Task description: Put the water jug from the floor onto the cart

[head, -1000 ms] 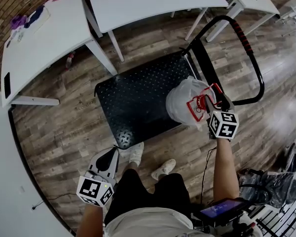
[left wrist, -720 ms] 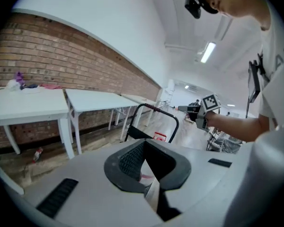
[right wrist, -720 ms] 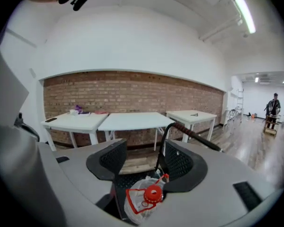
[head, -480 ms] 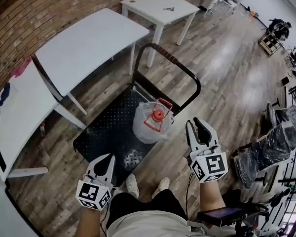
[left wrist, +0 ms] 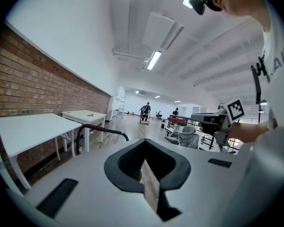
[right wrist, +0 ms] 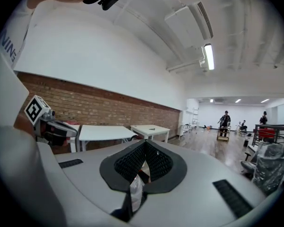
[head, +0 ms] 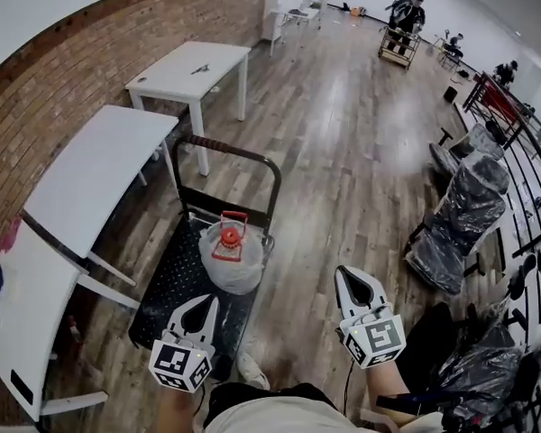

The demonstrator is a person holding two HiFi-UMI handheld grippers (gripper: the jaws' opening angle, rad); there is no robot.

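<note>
The water jug, clear with a red cap and a red handle, stands upright on the black platform of the cart, near the cart's handle end. My left gripper is shut and empty, hanging over the near end of the platform, apart from the jug. To the right of the cart, over the wooden floor, my right gripper is shut with nothing in it. In the left gripper view the left gripper points out level into the room. The right gripper does the same in the right gripper view.
The cart's push handle rises at its far end. White tables line the brick wall on the left. Chairs wrapped in plastic and a black railing stand on the right. People are far off at the back.
The right gripper let go of the jug's handle, drew back and up, and shut. Both grippers rose and now point level. The head view swung up from the floor to the room.
</note>
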